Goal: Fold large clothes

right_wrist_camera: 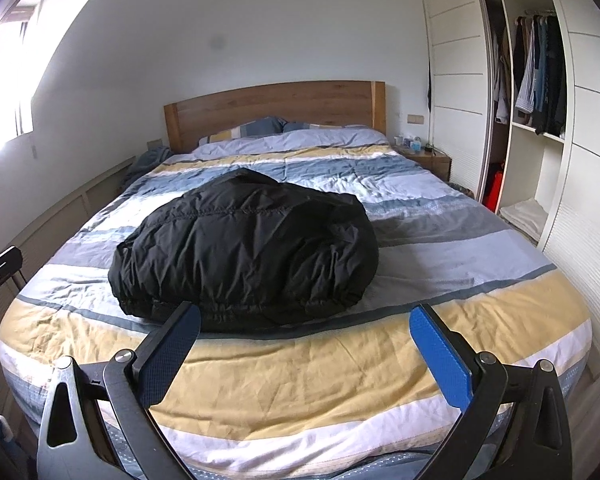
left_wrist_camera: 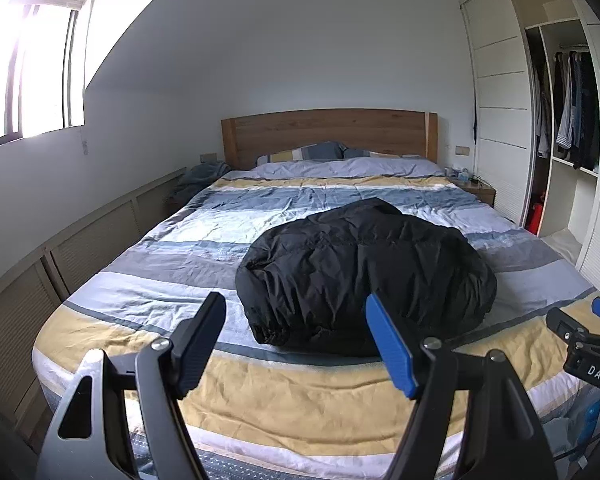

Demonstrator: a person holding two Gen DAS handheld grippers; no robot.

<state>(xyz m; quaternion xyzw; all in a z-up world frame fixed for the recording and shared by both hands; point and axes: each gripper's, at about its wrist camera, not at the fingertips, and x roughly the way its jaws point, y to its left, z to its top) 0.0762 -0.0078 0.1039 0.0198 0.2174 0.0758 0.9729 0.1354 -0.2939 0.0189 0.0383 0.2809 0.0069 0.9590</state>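
Jacket: black puffer jacket [right_wrist_camera: 244, 248] bundled in a puffy heap near the foot of the bed
Bed: striped duvet [right_wrist_camera: 440, 320] under it, wooden headboard [left_wrist_camera: 328, 134] behind
Left tongs [left_wrist_camera: 296, 334]: wide, empty, short of the jacket
Right tongs [right_wrist_camera: 306, 344]: wide, empty

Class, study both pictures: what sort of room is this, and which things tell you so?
A bedroom: a made bed with a wooden headboard, and an open wardrobe of hanging clothes.
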